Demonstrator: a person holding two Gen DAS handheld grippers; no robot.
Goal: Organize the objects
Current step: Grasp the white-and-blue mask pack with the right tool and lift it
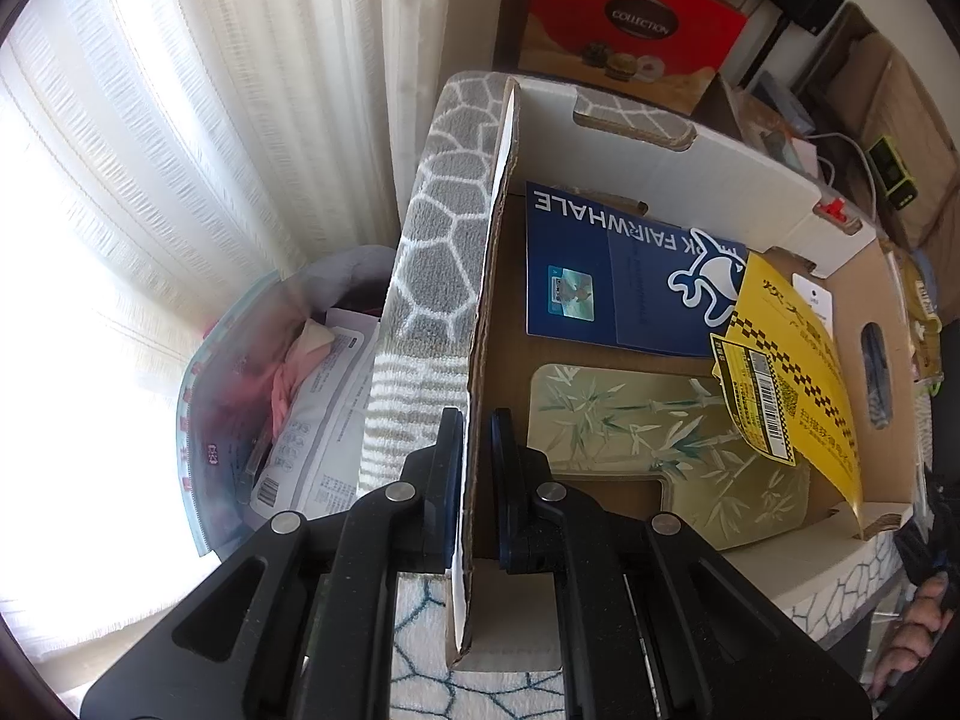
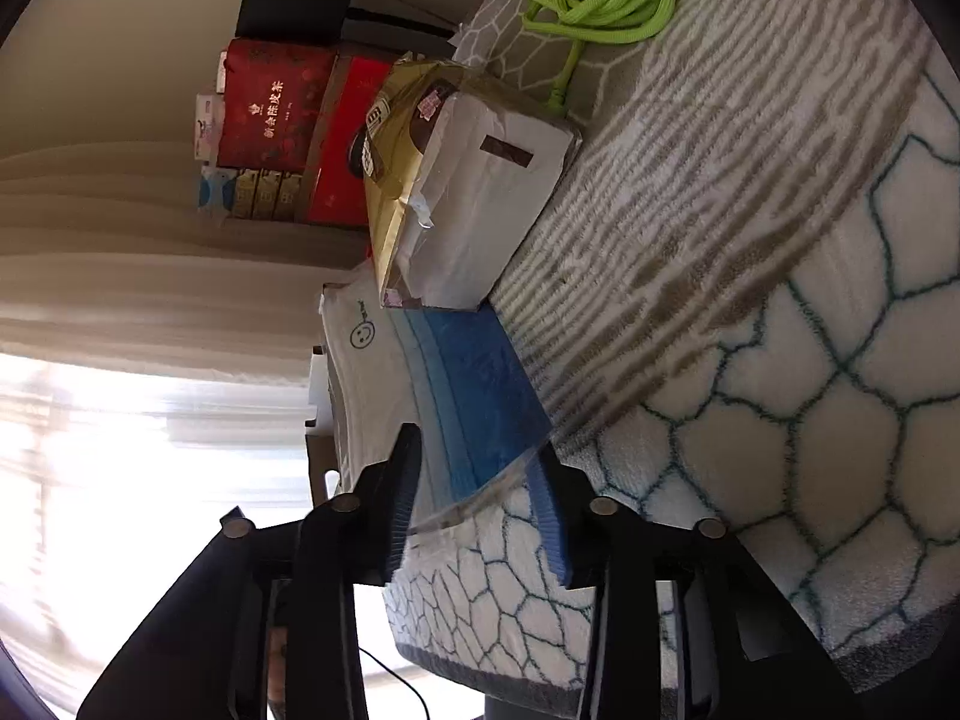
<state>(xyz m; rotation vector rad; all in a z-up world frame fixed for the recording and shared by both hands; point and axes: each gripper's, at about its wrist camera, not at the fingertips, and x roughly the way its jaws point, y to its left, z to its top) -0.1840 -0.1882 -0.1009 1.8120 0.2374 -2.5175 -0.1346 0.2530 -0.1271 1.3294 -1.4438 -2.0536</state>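
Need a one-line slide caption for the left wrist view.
Left gripper clamps the cardboard box wall; blue booklet inside.

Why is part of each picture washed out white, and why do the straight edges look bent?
Left wrist view: daylight through the curtain blows out the left side, while the cardboard box stays evenly lit. Right wrist view: the window glare bleaches the lower left, leaving the black claw dark. In both, the rounded lens curves edges and darkens the corners.

Flat dark-blue card packet (image 1: 612,276): "FAIRWHALE", upside down, white whale logo
Red gift box (image 1: 636,24): "COLLECTION" on black oval
White-and-blue plastic pouch (image 2: 420,384): smiley-face mark
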